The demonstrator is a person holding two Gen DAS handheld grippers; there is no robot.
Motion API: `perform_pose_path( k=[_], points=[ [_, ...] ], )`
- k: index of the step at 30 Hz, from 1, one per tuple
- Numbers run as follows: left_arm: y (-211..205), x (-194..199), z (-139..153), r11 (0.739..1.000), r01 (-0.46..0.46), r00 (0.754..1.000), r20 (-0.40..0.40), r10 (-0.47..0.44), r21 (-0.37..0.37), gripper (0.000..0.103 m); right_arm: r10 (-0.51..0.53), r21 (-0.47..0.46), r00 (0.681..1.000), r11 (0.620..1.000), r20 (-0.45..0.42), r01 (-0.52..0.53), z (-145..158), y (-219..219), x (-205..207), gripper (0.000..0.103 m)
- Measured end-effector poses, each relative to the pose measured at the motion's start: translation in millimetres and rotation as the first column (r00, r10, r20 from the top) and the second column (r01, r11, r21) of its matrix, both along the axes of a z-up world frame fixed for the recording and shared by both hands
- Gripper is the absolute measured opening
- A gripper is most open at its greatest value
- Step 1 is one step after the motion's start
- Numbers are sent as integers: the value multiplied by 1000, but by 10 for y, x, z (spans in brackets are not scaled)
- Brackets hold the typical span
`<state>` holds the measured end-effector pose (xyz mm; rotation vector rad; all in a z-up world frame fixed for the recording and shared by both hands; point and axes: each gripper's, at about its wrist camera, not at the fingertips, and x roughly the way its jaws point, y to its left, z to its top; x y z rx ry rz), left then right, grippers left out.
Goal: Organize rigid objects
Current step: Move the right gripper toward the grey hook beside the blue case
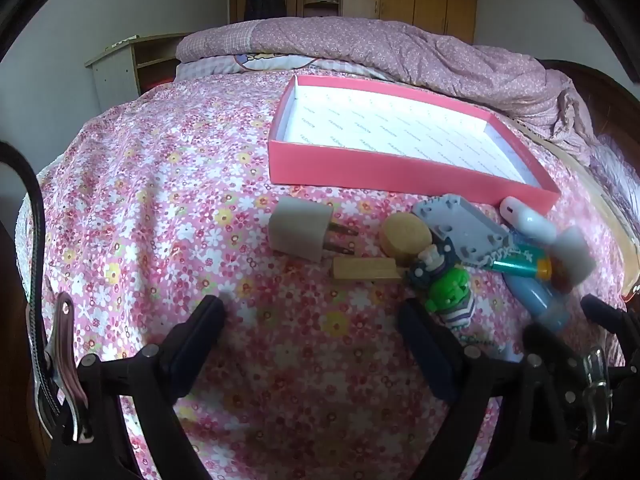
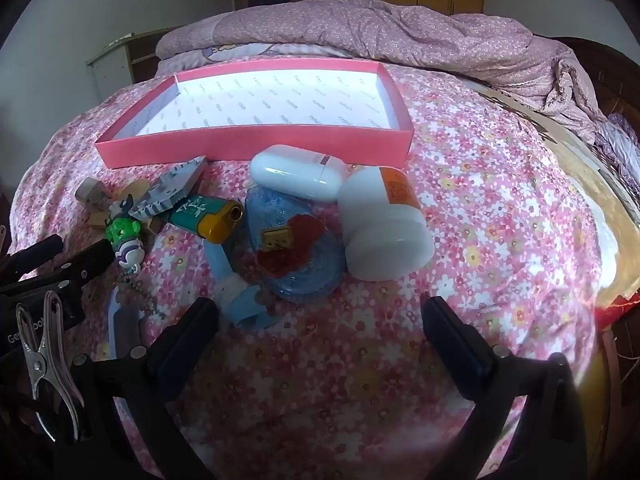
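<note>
Looking along the left gripper [image 1: 312, 320], the left wrist view showed its two black fingers spread wide apart at the bottom of the frame, holding nothing, with bare floral bedspread [image 1: 160, 200] between them. A pink box [image 1: 400, 168] with a white printed lining sat open in the upper centre, nothing visible inside it. Just below its near wall lay a row of small things: a grey plug adapter [image 1: 298, 232] at centre, its two prongs pointing right; a round wooden disc [image 1: 404, 238] beside a flat wooden block [image 1: 366, 270]; a grey plastic plate [image 1: 460, 228] leaning over a green toy figure [image 1: 446, 290]; and a teal tube [image 1: 516, 260] with an orange end at right. Part of the right gripper showed at the lower right edge.

From the right wrist view, the right gripper [image 2: 320, 320] also stood with its fingers well apart and clamped on nothing, low in the frame. The pink box lay across the upper left. Below it, near the centre, a white capsule-shaped case [image 2: 296, 178] touched a white jar [image 2: 384, 232] lying on its side with an orange label. A clear blue round container [image 2: 296, 252] with something red inside sat just ahead of the fingers, beside the teal tube. The green toy figure and grey plastic plate lay at middle left, near the left gripper's fingertips. A rumpled quilt [image 2: 400, 36] filled the top.
</note>
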<state>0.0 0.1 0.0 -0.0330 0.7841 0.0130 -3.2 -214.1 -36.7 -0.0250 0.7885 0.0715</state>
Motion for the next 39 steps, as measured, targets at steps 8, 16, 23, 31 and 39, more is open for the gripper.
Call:
perform_pose_path(
  k=[8,16,23,31,39],
  points=[
    [-15,10,-8,1000,20,1000,-2,-20,-4,99,0,-10,1000,1000,0,0,1,-1,3,103],
    [-59,34,-5,1000,31,999,-15,-31,4,103,1,-14,1000,1000,1,-1,-31,14,6,103],
    [-51,27,-14,1000,28,1000,-10,-28,9,103,11,-14,1000,1000,4,-11,6,7,-33,103],
    [-58,21,-16,999,31,999,-11,-31,15,103,11,-7,1000,1000,10,-11,-7,15,-46,103],
    [-62,23,24,998,64,997,-40,-63,24,102,40,3,999,999,23,-40,64,-21,-99,99]
  ],
)
